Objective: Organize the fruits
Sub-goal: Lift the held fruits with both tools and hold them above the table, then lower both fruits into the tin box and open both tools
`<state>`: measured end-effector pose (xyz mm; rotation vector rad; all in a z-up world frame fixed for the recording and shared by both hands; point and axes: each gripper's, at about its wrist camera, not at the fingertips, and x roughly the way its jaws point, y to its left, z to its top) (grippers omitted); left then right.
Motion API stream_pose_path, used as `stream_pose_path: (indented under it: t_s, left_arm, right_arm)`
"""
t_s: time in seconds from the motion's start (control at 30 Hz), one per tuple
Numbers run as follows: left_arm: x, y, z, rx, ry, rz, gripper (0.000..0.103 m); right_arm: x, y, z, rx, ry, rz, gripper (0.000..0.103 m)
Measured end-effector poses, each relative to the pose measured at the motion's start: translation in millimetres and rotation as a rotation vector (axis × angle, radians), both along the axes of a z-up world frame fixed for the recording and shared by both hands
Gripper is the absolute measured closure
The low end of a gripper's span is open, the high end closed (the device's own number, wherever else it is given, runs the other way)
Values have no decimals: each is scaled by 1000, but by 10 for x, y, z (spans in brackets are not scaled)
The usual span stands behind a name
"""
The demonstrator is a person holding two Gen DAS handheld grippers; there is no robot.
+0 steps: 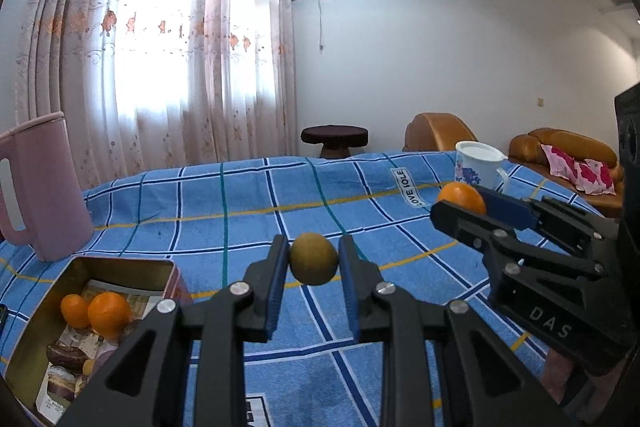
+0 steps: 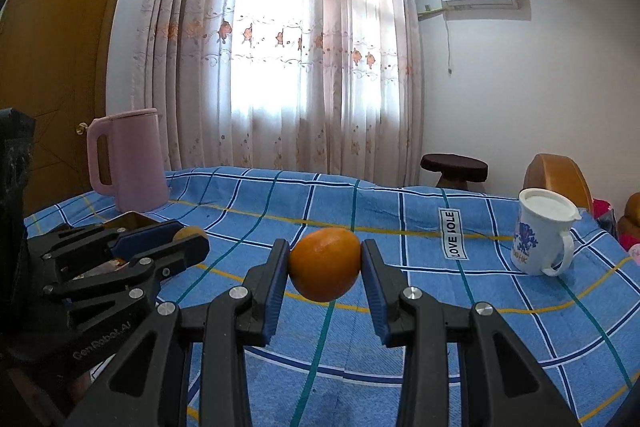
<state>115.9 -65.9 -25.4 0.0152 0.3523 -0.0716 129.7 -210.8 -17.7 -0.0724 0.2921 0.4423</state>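
both tools are loaded: the left tool [image 1: 314,263] is clamped on a greenish-yellow fruit [image 1: 313,258] and the right tool [image 2: 325,265] is clamped on an orange [image 2: 325,264], each held up over the blue checked surface [image 1: 248,215]. the open tin [image 1: 120,263] sits near left with two oranges [image 1: 98,311] already in it, so i'd guess that's where these go. best bet is taking the left one over first since it's closer, lowering right down inside the tin before letting go so nothing rolls, then bringing the right one across without the tools bumping
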Motion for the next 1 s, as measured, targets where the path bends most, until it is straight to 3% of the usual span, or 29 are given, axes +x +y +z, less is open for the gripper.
stream_pose_path:
  t_s: [0.47,0.6,1.0]
  left_arm:
    - [-179,266,7,-35,13,17,76]
    - [-260,458,0,-54,21,41,76]
    - [-495,1068,52,-97,32,128,76]
  right_arm:
    - [-107,234,2,-23,26,70,65]
    - [-91,423,3,-9,68,121,65]
    - [-120,1148,140,-33,68,247,65]
